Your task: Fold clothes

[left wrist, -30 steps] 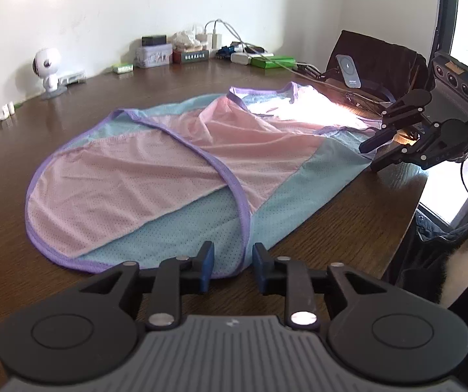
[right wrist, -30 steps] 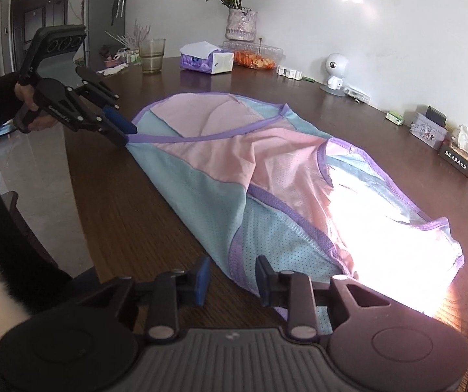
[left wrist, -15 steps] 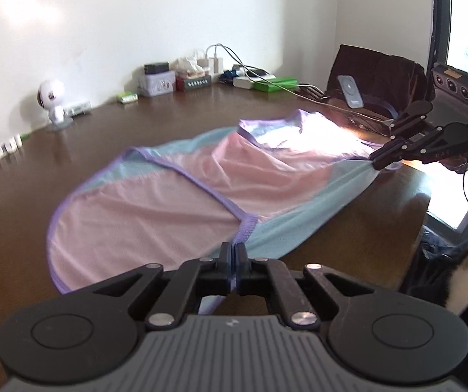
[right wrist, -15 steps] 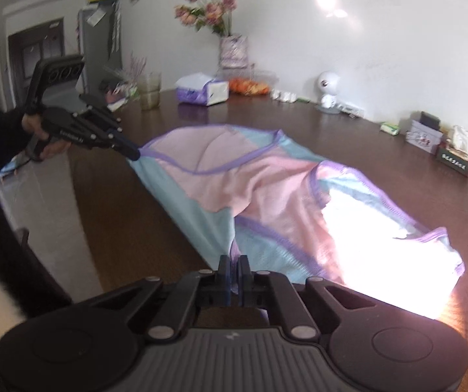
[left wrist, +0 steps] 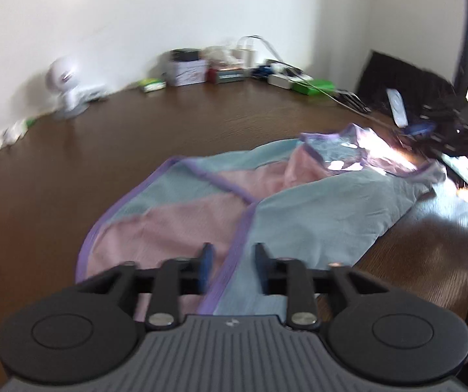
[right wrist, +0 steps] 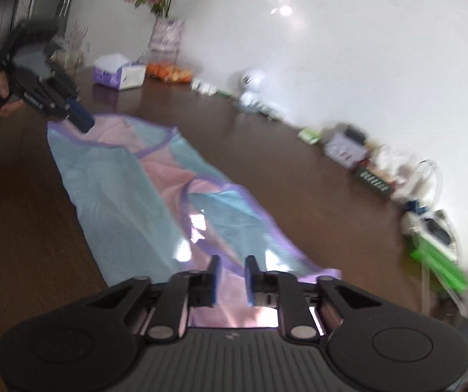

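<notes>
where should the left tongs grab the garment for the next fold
Probably the purple-trimmed edge of the garment lying between the open left tongs. Come in low from the near table side: the cloth lies flat, and that raised trim gives something to pinch.

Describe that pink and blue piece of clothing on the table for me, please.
The garment is thin mesh-looking fabric in pink and pale blue panels with purple trim. It lies on the brown wooden table, one long side folded over the middle. Both grippers are open above its ends; whether their fingers touch it is unclear. Sunlight brightens one end.
</notes>
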